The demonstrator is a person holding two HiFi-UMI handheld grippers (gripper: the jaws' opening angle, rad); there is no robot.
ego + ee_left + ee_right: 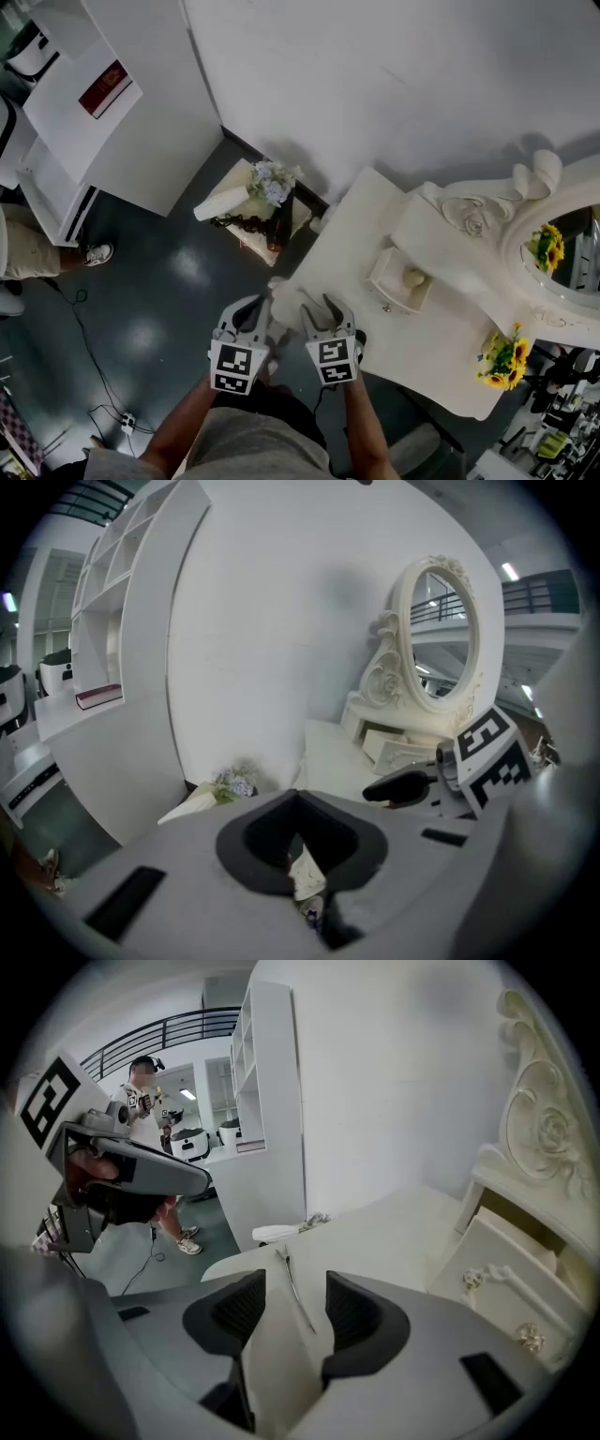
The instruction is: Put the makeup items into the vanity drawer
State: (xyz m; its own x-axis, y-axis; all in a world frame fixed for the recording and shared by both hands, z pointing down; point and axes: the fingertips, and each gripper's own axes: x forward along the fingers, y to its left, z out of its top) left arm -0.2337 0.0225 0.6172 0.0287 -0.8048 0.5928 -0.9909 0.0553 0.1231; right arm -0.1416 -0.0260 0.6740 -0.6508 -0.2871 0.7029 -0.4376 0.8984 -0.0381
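Vanity top (pixel 394 1227) bears an indistinct thin item (pixel 302 1309) within spread right claw (pixel 294 1286); left claw (pixel 298 797) pressed together.

No words or numbers can be read here. The left gripper (pixel 248 311) and the right gripper (pixel 322 311) each have a cube with black and white squares. These are only shapes, not letters. The red book (pixel 104 89) on the white shelf (pixel 141 131) has a pale label, too small to read.

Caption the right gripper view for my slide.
Right tool, jaws apart, over the vanity top near a thin metal item.
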